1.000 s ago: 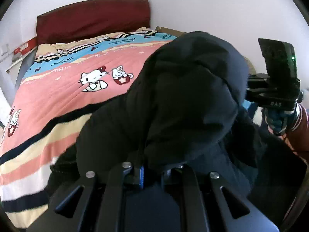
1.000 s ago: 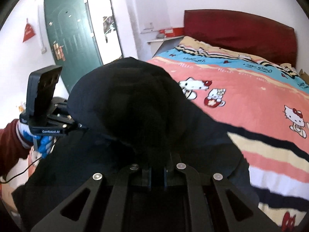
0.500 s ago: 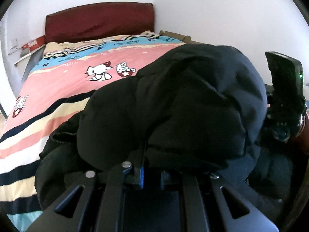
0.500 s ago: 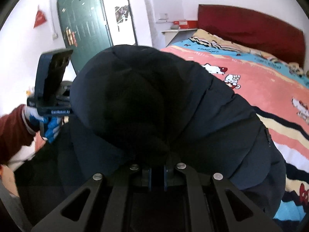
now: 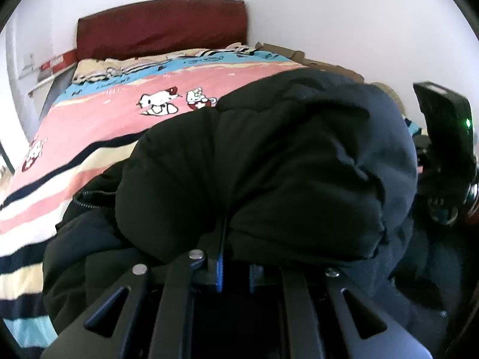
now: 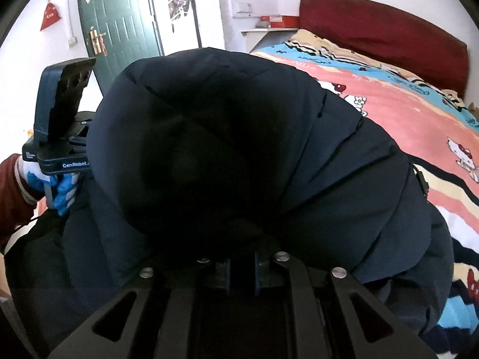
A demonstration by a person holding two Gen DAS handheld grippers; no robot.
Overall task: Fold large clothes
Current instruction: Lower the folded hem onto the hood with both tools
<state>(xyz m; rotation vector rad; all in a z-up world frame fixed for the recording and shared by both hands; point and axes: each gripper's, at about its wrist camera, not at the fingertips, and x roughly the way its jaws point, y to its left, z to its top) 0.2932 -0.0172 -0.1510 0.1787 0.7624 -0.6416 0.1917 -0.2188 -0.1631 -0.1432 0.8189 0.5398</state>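
Right gripper [image 6: 241, 272] is clamped on a thick fold of the dark puffy jacket [image 6: 239, 155], which bulges up and fills the view. Left gripper [image 6: 64, 137] sits at the jacket's far-left edge, gloved hand on its handle. Cartoon-print bed [image 6: 419, 113] stretches right, green door [image 6: 119, 24] behind.

One dark padded coat [image 5: 269, 161] is in view, bunched in a single heap. Two tools show: the left tool [image 5: 235, 269] at 6 o'clock of the left wrist view, and the right tool [image 6: 241, 270] at 6 o'clock of the right wrist view, each pinching a fold of the coat. One bed [image 5: 98, 125] carries one striped cartoon-cat cover [image 6: 419, 113] and one dark red headboard [image 5: 161, 27] at 12 o'clock. One green door [image 6: 119, 21] stands at 11 o'clock. One blue-gloved hand [image 6: 64, 191] shows at 9 o'clock.
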